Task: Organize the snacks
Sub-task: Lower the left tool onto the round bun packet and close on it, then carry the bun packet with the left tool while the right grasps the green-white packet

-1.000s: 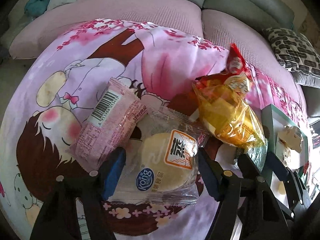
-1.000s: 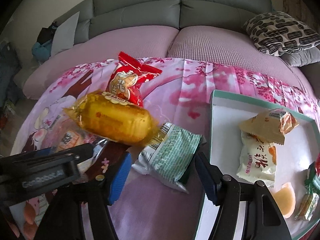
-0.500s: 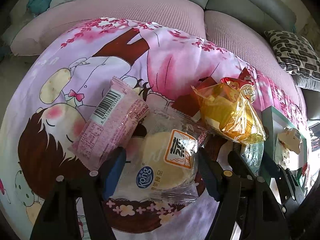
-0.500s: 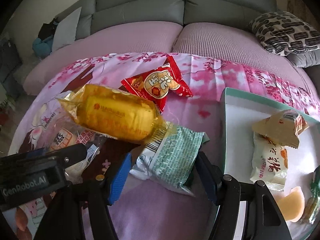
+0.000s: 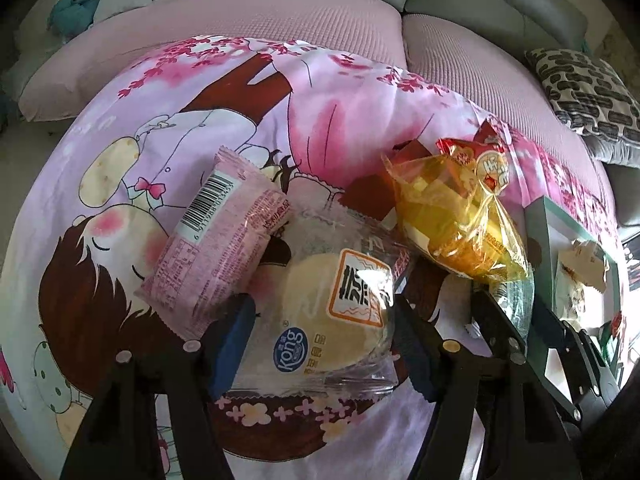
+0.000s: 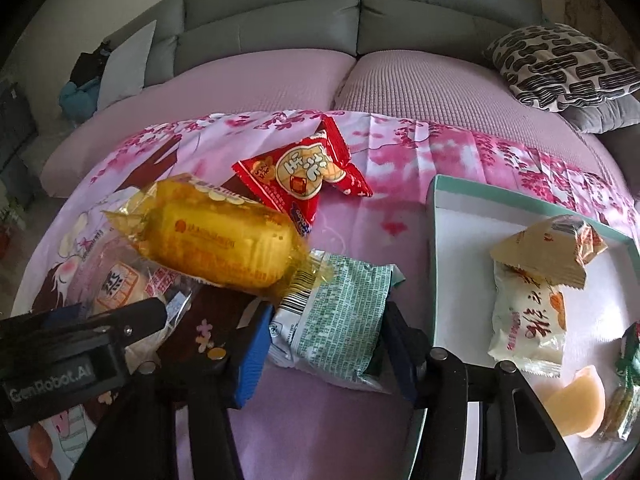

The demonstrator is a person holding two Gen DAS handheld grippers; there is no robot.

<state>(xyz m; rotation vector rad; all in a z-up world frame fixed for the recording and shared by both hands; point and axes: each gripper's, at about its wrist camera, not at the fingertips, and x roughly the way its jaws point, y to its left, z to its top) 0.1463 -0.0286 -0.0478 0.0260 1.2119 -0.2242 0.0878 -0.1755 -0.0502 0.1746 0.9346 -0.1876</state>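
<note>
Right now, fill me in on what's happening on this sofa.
A person is sorting snacks with two handheld grippers. The left gripper has just been closing around a clear-wrapped bun; the right gripper has just been closing around a green packet. Both packs sit between the pads, which look to be touching their sides. A yellow cake, red packet and pink packet lie on the blanket; the tray already holds several snacks.

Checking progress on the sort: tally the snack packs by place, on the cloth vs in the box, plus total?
On the cloth: 5 (pink pack, clear bun pack, yellow cake pack, red pack, green pack)
In the box: 4 visible (tan pack, white pack, jelly cup, small green pack)
Total: 9
</note>
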